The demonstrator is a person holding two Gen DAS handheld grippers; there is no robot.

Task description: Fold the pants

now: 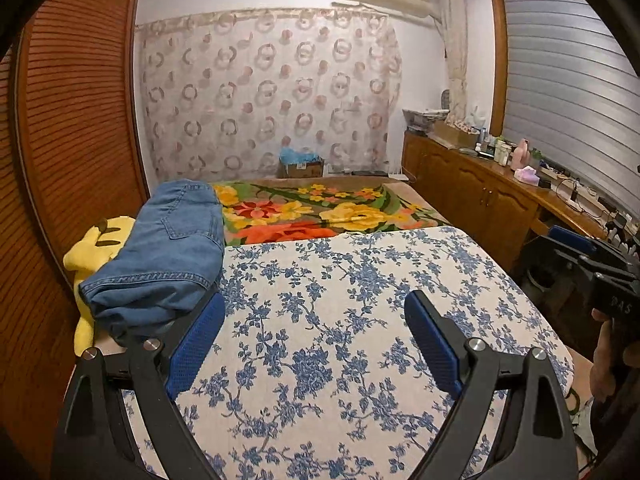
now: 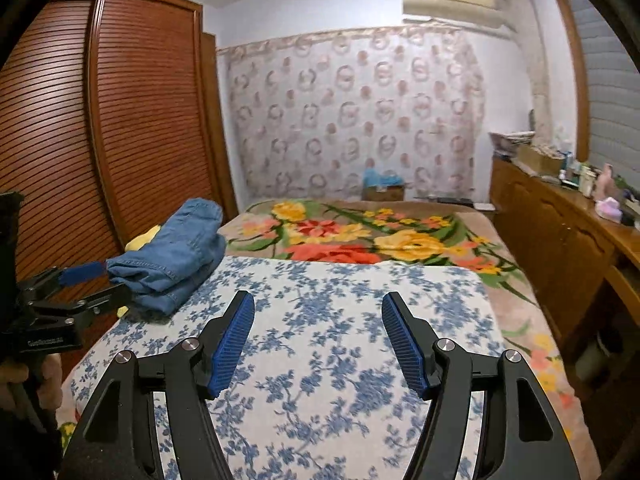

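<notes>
Folded jeans (image 1: 160, 256) sat at board's (image 1: 340, 320) left edge. Left gripper (image 1: 312, 336) wide, empty; right gripper (image 2: 318, 340) spread, nothing between pads.

Each claw (image 1: 314, 316) (image 2: 318, 320) has black curved arms, silver round screws and ribbed blue pads (image 1: 434, 346).

From my left wrist view, the folded jeans (image 1: 160, 256) cover most of a yellow plush toy (image 1: 96, 248). The other gripper (image 1: 592, 264) is cut off at the right edge. Small clutter on the cabinet top (image 1: 500, 152) is unreadable.
</notes>
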